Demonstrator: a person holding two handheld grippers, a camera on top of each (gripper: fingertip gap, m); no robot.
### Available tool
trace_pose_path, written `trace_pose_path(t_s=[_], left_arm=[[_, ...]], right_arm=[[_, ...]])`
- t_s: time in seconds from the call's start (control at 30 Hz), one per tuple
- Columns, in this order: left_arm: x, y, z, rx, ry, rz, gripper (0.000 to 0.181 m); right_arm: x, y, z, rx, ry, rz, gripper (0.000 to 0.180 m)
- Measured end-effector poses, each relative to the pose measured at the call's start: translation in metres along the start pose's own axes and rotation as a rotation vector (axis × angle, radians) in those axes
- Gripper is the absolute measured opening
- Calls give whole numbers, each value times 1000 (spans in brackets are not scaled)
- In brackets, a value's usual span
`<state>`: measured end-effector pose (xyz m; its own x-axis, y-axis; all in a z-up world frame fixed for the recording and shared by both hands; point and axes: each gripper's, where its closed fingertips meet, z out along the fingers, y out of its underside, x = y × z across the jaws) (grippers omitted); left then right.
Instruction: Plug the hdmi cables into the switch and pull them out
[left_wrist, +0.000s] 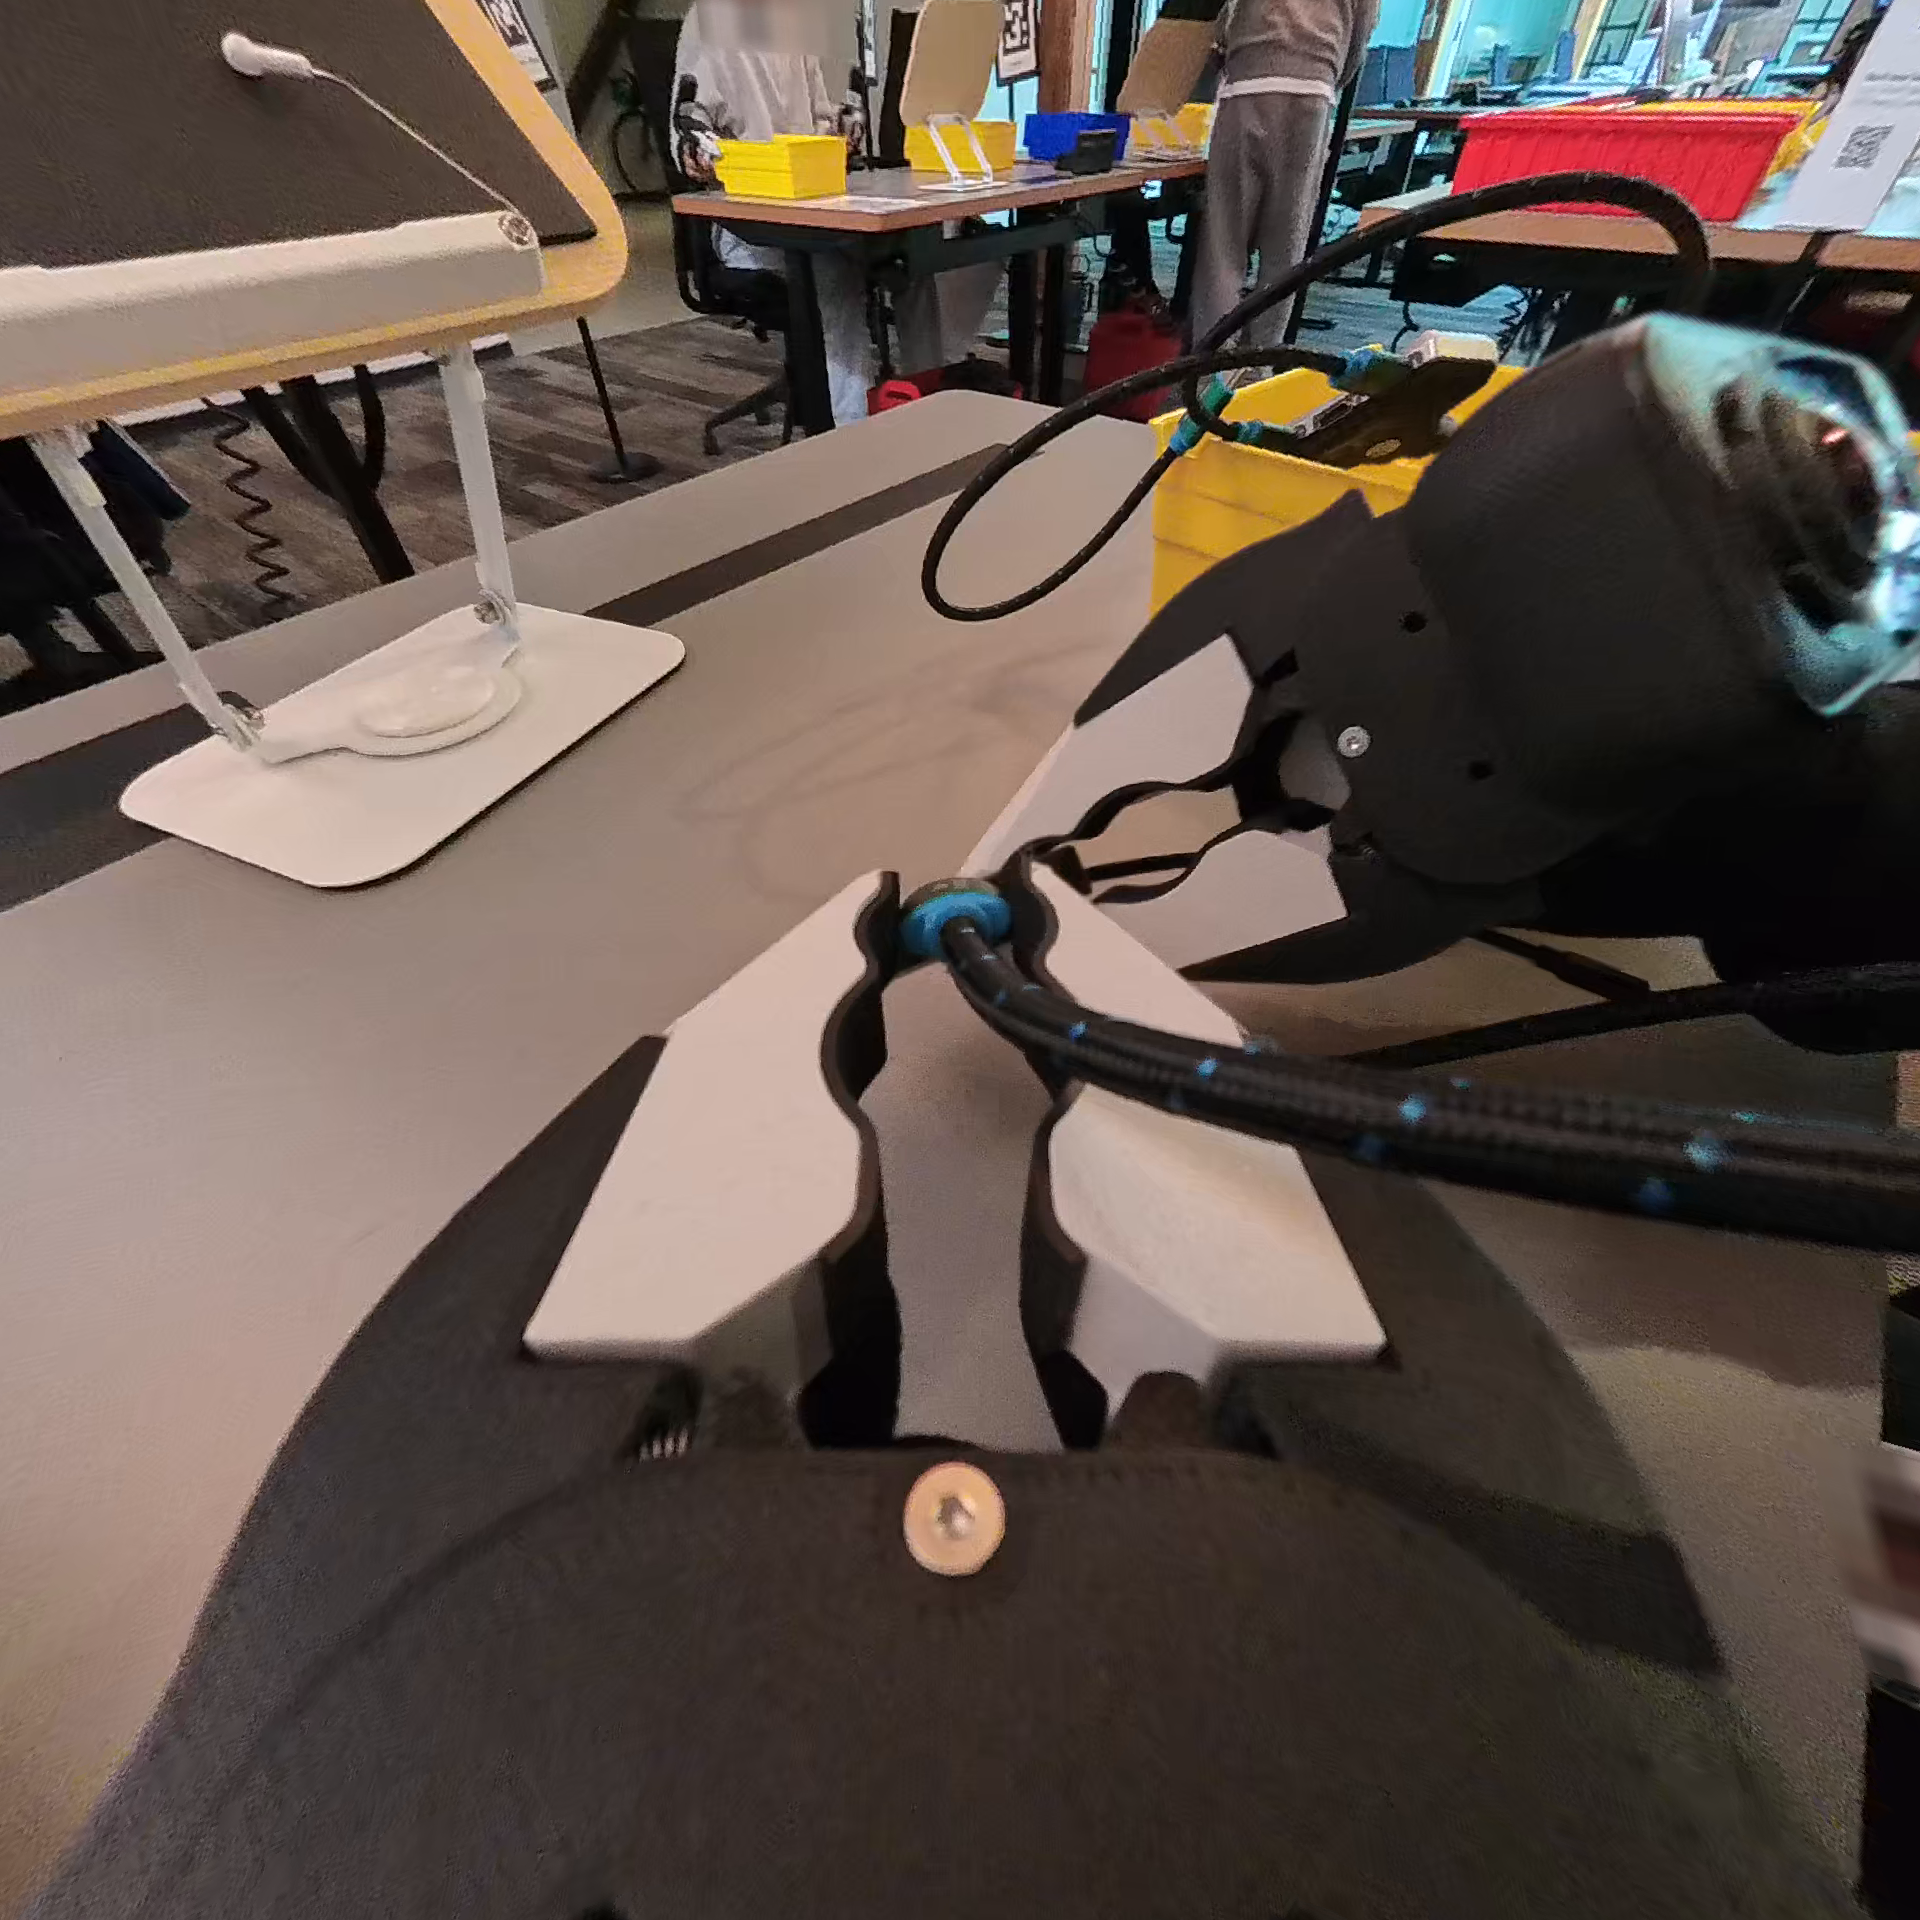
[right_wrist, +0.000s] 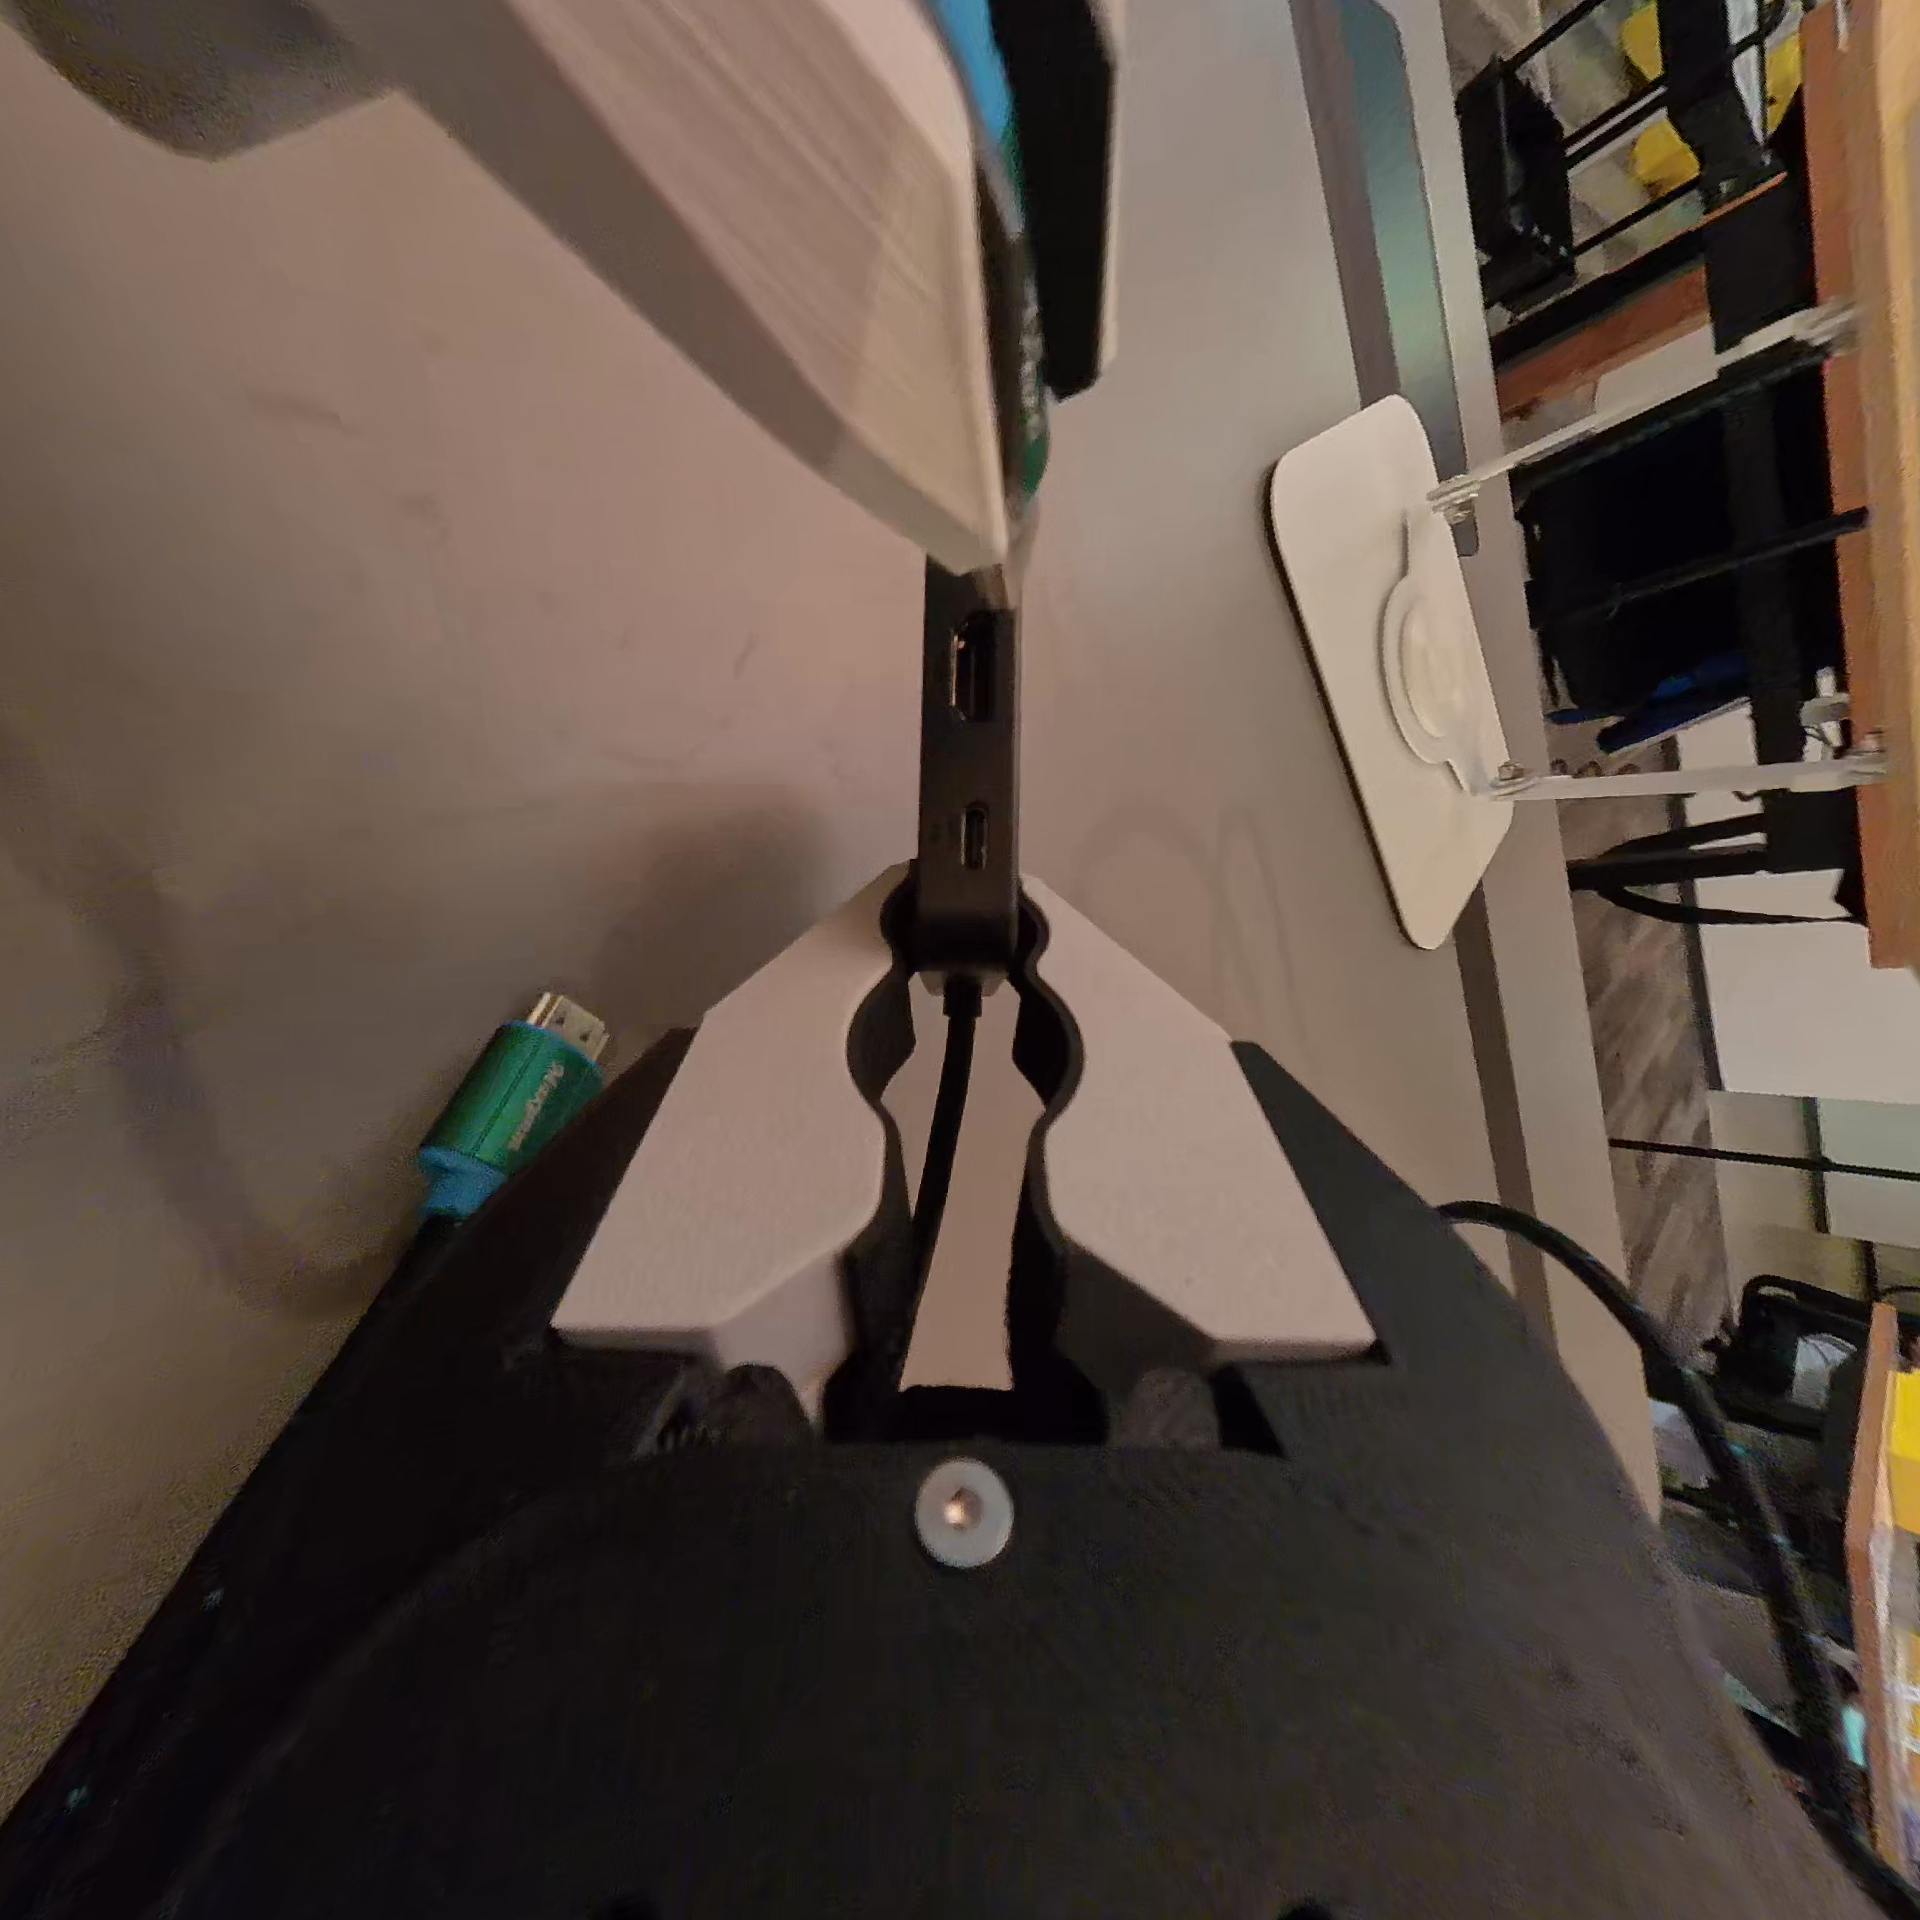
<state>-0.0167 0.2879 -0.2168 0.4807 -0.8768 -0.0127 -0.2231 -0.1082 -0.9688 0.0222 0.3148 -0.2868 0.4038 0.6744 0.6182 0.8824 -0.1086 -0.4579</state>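
My left gripper (left_wrist: 951, 909) is shut on the blue-collared plug (left_wrist: 948, 916) of a black braided HDMI cable (left_wrist: 1403, 1122) that trails off to the right. My right gripper (right_wrist: 961, 920) is shut on the end of the black switch (right_wrist: 968, 769), held on edge above the table. An open HDMI port (right_wrist: 975, 665) and a smaller port face the camera. In the right wrist view the left gripper's white fingers (right_wrist: 810, 270) bring the teal plug (right_wrist: 1023, 416) down onto the switch's far end; blur hides whether it is seated. A second teal HDMI plug (right_wrist: 520, 1091) lies on the table.
A white stand (left_wrist: 405, 748) holding a tilted board rests on the grey table (left_wrist: 312, 1091) at the left; it also shows in the right wrist view (right_wrist: 1382, 665). A yellow bin (left_wrist: 1247, 509) with looping cables sits behind the grippers. People and other tables are farther back. Across from one pair of fingers to the other is roughly 9 cm.
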Motion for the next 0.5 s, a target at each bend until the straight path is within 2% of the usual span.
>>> trace_pose_path(t_s=[0.5], left_arm=[[-8,5,-1,1,-39,-39,19]], right_arm=[[2,-14,-5,-6,36,-5,11]])
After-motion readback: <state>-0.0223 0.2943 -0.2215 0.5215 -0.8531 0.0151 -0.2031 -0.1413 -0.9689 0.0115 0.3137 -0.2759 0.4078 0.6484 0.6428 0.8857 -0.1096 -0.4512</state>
